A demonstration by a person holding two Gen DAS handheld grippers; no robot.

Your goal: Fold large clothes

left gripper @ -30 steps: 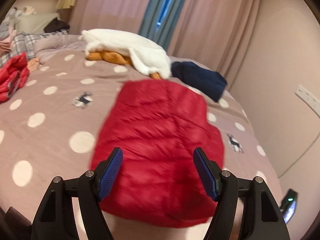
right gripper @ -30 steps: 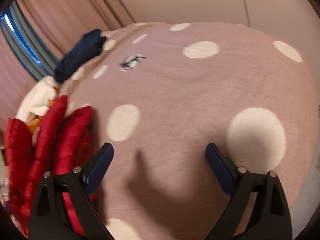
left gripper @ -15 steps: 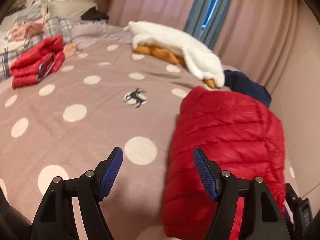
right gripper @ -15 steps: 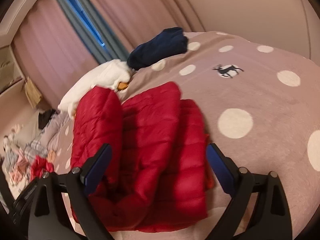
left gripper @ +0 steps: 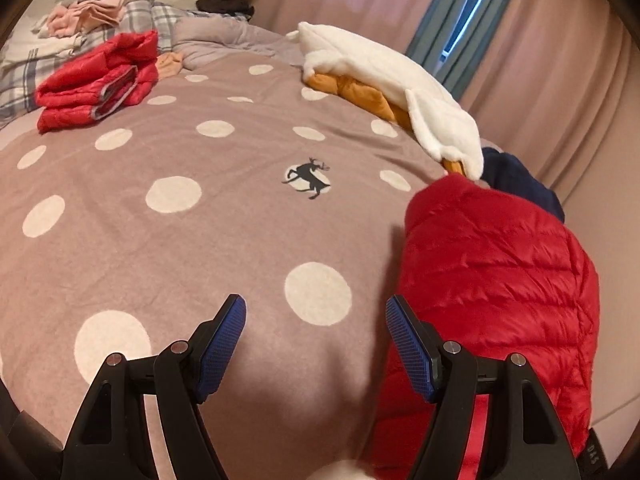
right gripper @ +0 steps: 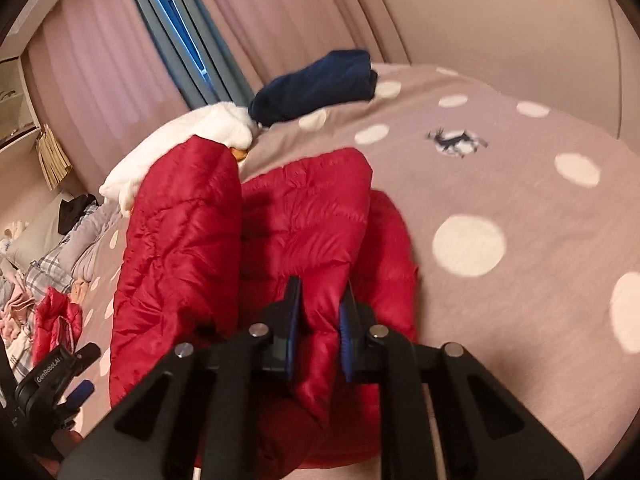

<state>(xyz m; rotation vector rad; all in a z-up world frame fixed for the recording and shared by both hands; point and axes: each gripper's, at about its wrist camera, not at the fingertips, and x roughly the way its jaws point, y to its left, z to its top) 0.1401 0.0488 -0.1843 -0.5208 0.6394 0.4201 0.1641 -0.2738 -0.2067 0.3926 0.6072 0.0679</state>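
Clamping onto a puffy fold of the red down jacket [right gripper: 256, 240], the right gripper [right gripper: 318, 322] is now gripping where half a second ago its jaws were gaping; the left gripper [left gripper: 316, 344] is hovering spread and empty over the spotted bedspread [left gripper: 180, 240] beside the jacket; the bundle, near the bed's edge, is likely being carried off.

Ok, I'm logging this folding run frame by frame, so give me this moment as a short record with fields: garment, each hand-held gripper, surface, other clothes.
garment: red puffer jacket, bunched in puffy folds on the bed
right hand-held gripper: shut on a fold of the jacket at its near edge
left hand-held gripper: open, over bare blanket, jacket just to its right
surface: mauve polka-dot blanket with deer prints
other clothes: folded red jacket at far left; white fleece garment; navy garment
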